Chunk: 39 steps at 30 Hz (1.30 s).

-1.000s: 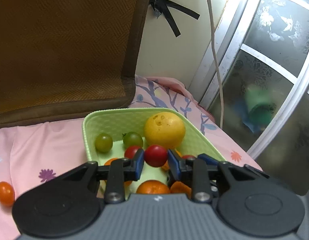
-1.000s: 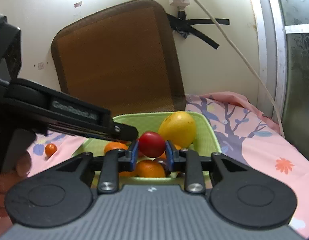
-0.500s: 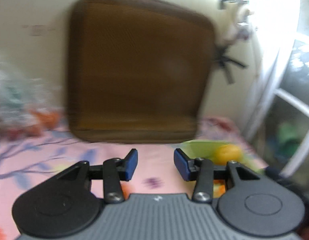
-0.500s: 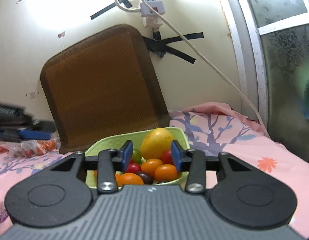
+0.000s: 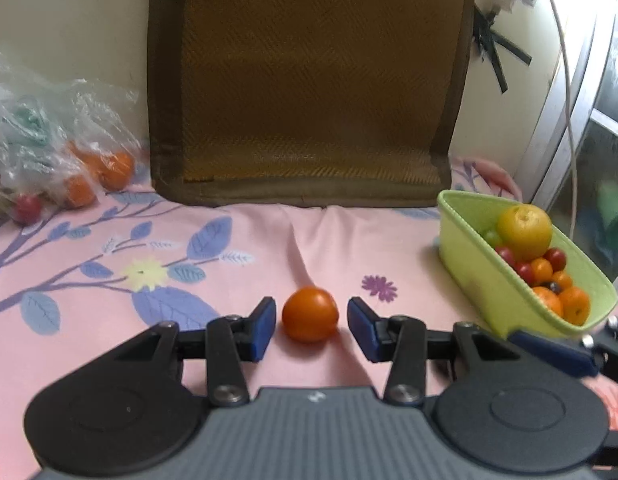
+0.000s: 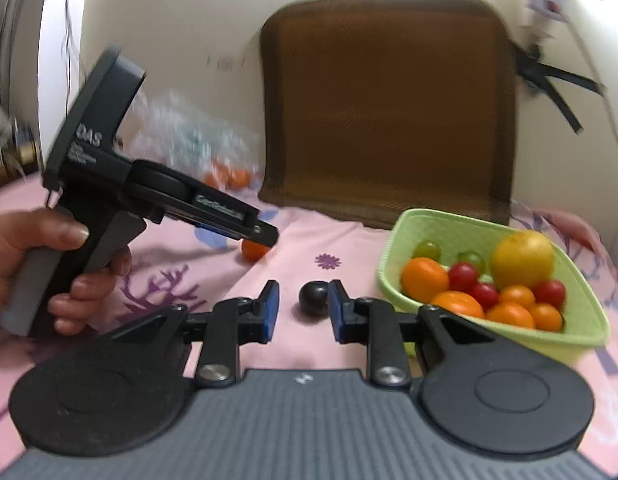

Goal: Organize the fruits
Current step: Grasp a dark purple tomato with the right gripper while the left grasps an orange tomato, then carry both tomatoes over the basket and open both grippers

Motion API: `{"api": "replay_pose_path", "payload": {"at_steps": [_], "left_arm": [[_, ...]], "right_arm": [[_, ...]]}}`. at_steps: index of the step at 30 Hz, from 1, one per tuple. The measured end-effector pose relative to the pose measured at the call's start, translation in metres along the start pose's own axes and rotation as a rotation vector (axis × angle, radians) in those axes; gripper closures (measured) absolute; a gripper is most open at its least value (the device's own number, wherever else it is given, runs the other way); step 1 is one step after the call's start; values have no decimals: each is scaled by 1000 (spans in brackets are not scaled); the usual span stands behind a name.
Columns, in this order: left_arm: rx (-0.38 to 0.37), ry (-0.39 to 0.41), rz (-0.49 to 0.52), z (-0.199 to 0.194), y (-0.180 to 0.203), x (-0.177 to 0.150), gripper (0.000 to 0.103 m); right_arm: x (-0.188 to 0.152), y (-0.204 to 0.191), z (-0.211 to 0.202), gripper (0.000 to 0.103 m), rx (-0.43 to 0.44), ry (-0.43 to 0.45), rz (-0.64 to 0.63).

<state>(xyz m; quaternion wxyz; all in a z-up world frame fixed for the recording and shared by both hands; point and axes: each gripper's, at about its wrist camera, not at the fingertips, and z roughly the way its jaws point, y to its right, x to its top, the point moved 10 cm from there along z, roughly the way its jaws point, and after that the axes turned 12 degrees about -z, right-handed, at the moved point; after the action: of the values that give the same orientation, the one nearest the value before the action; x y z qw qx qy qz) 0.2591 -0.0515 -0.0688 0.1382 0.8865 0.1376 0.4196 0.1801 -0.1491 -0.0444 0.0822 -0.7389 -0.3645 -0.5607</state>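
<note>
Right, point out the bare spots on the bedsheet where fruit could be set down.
Free: the sheet between the plastic bag and the orange tomato, and the strip between the brown cushion and that tomato. Crowded: the green basket, piled with fruit, and around the dark fruit beside it.

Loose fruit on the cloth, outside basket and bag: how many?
2. Orange fruit between the closing left gripper jaws; dark fruit between the closing right gripper jaws. Others may be hidden.
</note>
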Motion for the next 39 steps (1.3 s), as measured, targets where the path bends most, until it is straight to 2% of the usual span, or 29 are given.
{"api": "replay_pose_path", "payload": {"at_steps": [2, 5, 9, 11, 13, 15, 19, 25, 29, 31, 33, 35, 39], "left_arm": [[0, -3, 5, 2, 0, 0, 73], [-24, 0, -19, 0, -3, 1, 73], [-50, 34, -46, -16, -8, 2, 73], [-78, 30, -43, -28, -4, -6, 73], [-124, 9, -36, -42, 5, -20, 73], [-174, -9, -13, -57, 19, -36, 73], [-260, -57, 57, -77, 58, -70, 73], [-305, -103, 166, -86, 111, -109, 73], [-286, -115, 223, -86, 126, -130, 73], [-259, -93, 258, -88, 130, -133, 72], [-242, -89, 270, -88, 131, -136, 68], [-235, -88, 272, -90, 132, -137, 67], [-200, -71, 296, -95, 130, -140, 59]], "right_arm": [[3, -3, 14, 74, -37, -30, -95], [1, -9, 34, 75, -36, -101, -205], [-6, -16, 52, 76, -110, -165, -412], [-9, -22, 52, 77, -142, -152, -491], [-10, -23, 42, 77, -164, -125, -508], [-6, -22, 19, 77, -164, -83, -463], [-16, -13, -39, 77, -128, -42, -256], [-53, 15, -102, 76, -106, -48, 28], [-73, 18, -126, 76, -156, -55, 54], [-84, 18, -135, 76, -162, -70, 77], [-93, 18, -137, 74, -158, -81, 97], [-98, 17, -140, 71, -151, -69, 107], [-99, 15, -139, 71, -138, -57, 106]]}}
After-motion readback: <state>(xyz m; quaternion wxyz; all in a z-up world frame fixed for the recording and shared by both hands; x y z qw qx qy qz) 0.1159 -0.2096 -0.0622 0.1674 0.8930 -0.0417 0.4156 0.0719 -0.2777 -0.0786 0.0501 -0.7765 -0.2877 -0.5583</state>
